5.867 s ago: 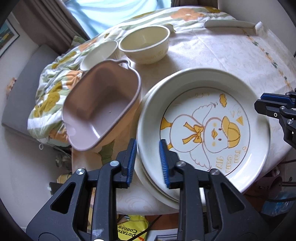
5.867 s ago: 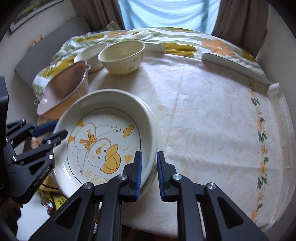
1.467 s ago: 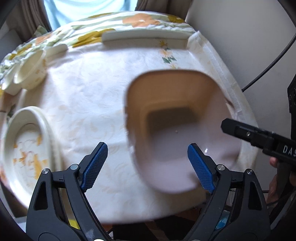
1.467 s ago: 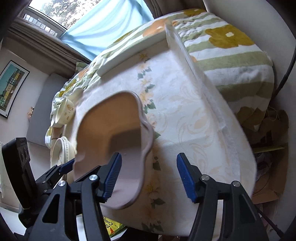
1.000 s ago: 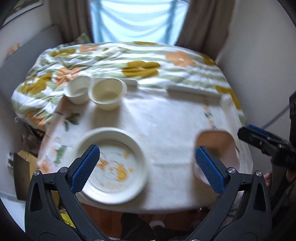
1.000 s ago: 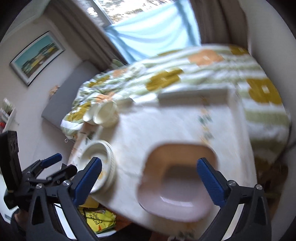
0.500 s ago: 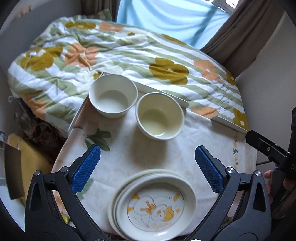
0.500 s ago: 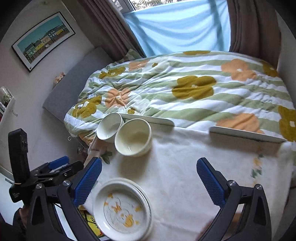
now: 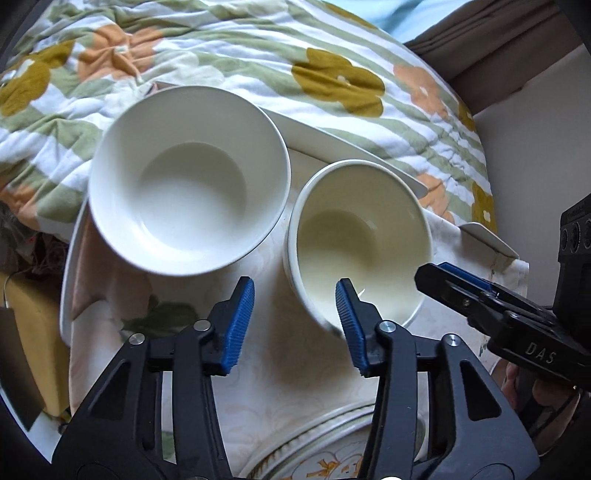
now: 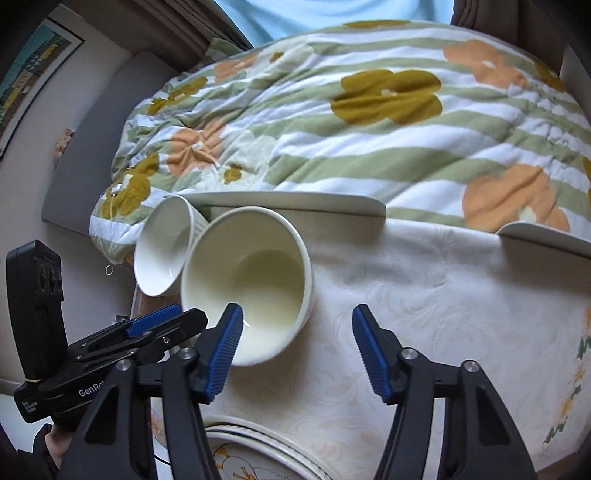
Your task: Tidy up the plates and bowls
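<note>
Soft, even daylight from the window (image 10: 332, 14) at top, blown out to pale blue. Faint, diffuse shadows beneath the white bowl (image 9: 188, 177) and cream bowl (image 9: 358, 240). Mild sheen inside both, no hard glare. Heavy fisheye bending, black vignette in corners. Slight motion blur on near bowl rims; quilt (image 10: 369, 122) reasonably sharp, softer toward edges.

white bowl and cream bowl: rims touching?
Cannot tell. In the left wrist view the white bowl and cream bowl show a thin dark sliver between rims; in the right wrist view they overlap, hiding any gap.
</note>
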`<move>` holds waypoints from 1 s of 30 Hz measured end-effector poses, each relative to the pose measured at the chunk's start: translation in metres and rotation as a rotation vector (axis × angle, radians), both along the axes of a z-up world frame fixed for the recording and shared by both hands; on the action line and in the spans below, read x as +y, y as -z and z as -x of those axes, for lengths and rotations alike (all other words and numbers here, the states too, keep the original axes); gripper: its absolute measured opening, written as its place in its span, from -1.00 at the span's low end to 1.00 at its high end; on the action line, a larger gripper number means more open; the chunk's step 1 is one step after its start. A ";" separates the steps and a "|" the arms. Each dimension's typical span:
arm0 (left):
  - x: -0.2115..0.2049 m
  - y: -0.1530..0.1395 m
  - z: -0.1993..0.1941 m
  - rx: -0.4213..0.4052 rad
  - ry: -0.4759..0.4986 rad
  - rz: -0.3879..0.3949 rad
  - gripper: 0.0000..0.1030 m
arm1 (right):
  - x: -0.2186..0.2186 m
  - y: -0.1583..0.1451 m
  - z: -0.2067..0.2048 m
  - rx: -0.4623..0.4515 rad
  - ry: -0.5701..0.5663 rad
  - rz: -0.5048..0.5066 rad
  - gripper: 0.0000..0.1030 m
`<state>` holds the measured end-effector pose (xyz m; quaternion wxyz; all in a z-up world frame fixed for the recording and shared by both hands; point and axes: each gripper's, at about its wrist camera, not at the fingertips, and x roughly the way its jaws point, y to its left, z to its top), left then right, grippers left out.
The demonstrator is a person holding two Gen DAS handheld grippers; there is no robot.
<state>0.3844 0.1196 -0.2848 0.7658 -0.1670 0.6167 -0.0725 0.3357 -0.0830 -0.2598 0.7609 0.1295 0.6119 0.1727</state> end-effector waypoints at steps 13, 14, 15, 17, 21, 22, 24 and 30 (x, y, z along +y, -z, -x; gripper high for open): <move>-0.009 0.011 -0.015 0.006 0.029 -0.024 -0.66 | 0.009 0.021 -0.012 0.043 0.013 -0.017 -0.73; -0.010 0.010 -0.015 0.002 0.031 -0.029 -0.66 | 0.009 0.021 -0.012 0.042 0.013 -0.018 -0.73; -0.010 0.010 -0.015 -0.001 0.033 -0.033 -0.66 | 0.009 0.021 -0.012 0.042 0.011 -0.018 -0.73; -0.012 0.010 -0.014 -0.007 0.037 -0.043 -0.66 | 0.010 0.021 -0.012 0.038 0.011 -0.017 -0.73; -0.018 0.006 -0.011 -0.028 0.049 -0.060 -0.66 | 0.010 0.019 -0.010 0.018 0.012 -0.014 -0.73; -0.021 0.005 -0.010 -0.037 0.056 -0.068 -0.66 | 0.010 0.018 -0.009 0.010 0.013 -0.010 -0.73; -0.023 0.001 -0.008 -0.049 0.064 -0.078 -0.66 | 0.009 0.014 -0.006 -0.007 0.013 -0.005 -0.73; -0.041 -0.032 0.008 -0.109 0.081 -0.093 -0.66 | -0.009 -0.011 0.009 -0.055 0.042 -0.026 -0.73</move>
